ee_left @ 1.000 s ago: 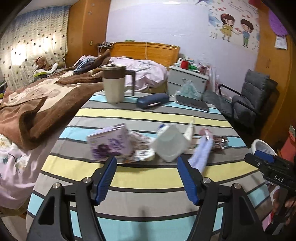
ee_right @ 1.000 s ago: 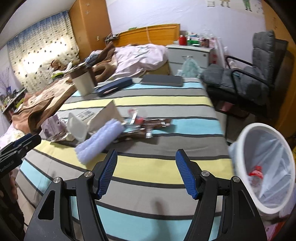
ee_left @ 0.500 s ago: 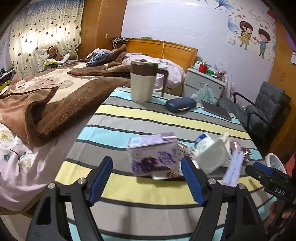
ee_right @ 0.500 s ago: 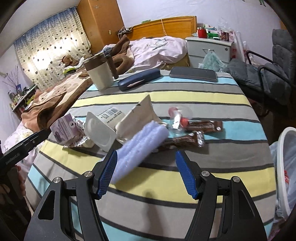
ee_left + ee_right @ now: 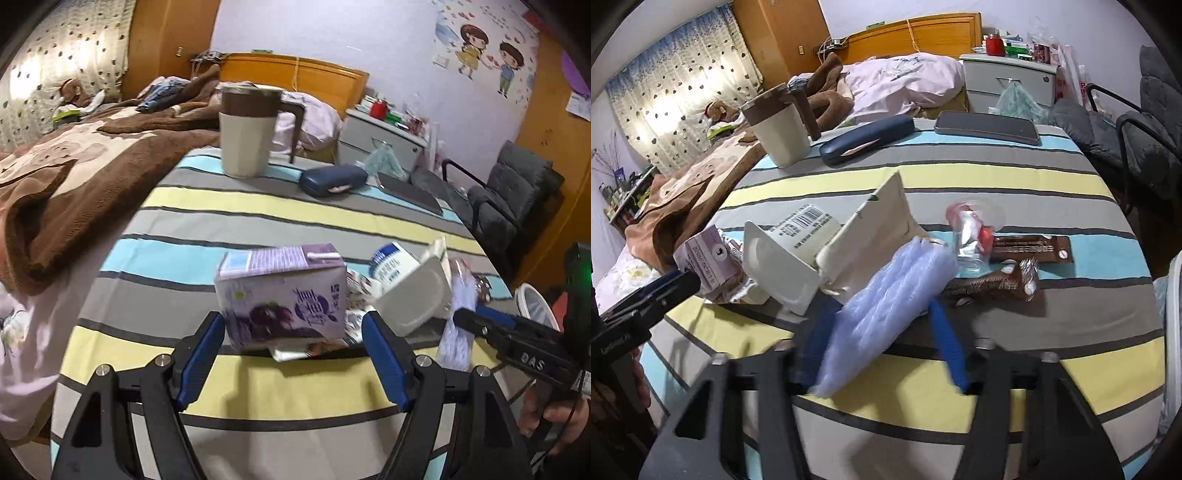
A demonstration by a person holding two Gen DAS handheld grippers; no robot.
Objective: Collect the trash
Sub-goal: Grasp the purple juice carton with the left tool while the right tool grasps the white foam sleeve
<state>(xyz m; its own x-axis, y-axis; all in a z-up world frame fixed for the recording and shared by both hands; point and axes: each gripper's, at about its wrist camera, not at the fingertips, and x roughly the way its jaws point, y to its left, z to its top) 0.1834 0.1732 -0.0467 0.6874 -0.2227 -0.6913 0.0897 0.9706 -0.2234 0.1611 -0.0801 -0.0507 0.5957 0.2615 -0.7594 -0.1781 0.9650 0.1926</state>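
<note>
Both grippers have advanced: the right gripper (image 5: 877, 332), jaws just closing, straddles the pale-blue crinkled plastic wrapper (image 5: 886, 306) lying diagonally toward the upper right, while the left gripper (image 5: 293, 347) stands apart around the purple rectangular drink carton (image 5: 282, 295).

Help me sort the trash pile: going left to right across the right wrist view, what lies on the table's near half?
Purple carton → white tub → blue plastic roll → clear cup → brown wrappers.

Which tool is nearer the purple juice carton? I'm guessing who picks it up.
Left. The left tool brackets the purple juice carton with open jaws; the right tool sits farther along, closing around the pale blue wrapper.
</note>
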